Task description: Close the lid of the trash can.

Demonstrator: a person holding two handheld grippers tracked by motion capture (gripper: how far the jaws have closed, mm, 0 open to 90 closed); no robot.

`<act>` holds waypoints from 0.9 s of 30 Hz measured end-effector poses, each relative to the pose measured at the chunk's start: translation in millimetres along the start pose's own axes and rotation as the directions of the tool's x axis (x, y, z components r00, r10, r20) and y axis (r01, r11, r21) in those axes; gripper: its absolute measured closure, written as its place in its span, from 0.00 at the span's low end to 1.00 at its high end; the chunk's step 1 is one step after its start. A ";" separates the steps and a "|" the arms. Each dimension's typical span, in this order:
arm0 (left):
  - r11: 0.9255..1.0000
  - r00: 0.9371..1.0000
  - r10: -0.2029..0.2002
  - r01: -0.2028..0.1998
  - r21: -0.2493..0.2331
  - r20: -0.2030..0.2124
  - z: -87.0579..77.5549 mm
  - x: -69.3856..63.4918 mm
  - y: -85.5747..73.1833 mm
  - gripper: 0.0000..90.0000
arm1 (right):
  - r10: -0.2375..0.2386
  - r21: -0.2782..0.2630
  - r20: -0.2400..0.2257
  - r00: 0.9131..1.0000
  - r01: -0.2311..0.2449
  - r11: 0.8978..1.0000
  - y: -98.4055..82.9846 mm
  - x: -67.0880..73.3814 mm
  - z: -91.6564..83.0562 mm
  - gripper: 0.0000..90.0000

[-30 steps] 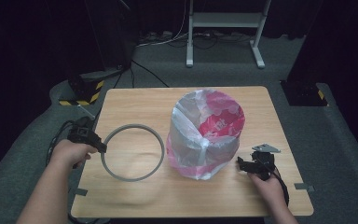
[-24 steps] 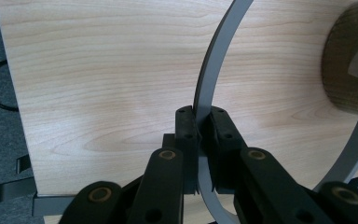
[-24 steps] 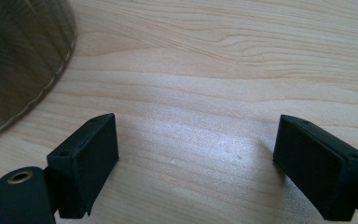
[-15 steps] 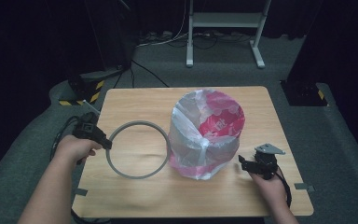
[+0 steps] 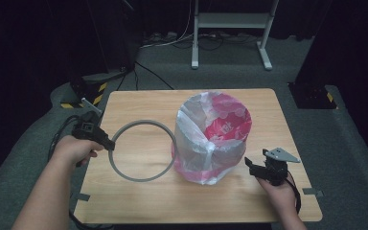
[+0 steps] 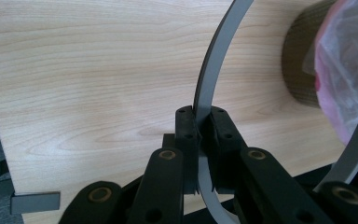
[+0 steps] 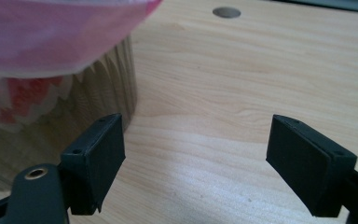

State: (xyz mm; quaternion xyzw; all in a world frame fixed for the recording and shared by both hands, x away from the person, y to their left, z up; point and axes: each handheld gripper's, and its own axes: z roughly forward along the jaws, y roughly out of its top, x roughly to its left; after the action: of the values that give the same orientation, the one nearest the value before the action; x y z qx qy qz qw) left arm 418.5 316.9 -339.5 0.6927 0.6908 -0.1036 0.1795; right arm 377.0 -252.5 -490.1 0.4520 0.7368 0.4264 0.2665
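Grey ring (image 5: 143, 150): clamped at its left rim by the left gripper (image 5: 106, 143), held over the table (image 5: 139, 103) just beside the bag-lined bin (image 5: 211, 139). Right gripper (image 7: 193, 163): jaws apart, empty, near the bin's base. Risk: ring probably snags loose plastic and drags the liner. Room: bare wood left of the bin; near edge close.

Both forearms are bare, with no sleeves showing. The left tool (image 5: 106, 142) is matt black, with a black cable trailing from it on the left and a small grey plate on its far side. Its linked arms carry brass-coloured pivot pins and small screw holes. The right tool (image 5: 248, 164) is black too, topped by a grey three-cornered plate, with flat rectangular black pads (image 7: 100, 156) and a dark strap at the wrist.
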 end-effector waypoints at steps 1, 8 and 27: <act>1.000 1.000 0.000 0.000 0.000 0.000 0.0 0.0 0.0 0.93 | 0.000 0.000 0.000 1.000 0.000 1.000 0.0 0.0 0.0 0.21; 1.000 1.000 -0.005 0.005 -0.005 0.012 -10.0 -2.4 -0.3 0.93 | 0.009 -0.066 -0.002 1.000 -0.009 0.998 5.0 1.9 -12.7 0.20; 1.000 1.000 -0.015 0.015 0.001 0.021 -23.3 -3.9 2.0 0.93 | 0.001 -0.196 0.007 1.000 0.000 0.981 19.6 6.4 -35.3 0.20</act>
State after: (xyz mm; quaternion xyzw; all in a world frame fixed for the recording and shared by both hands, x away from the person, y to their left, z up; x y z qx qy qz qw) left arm 418.0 322.4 -316.5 0.6864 0.6940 -0.1126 0.1859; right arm 355.2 -256.0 -455.7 0.4254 0.6902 0.4951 0.3123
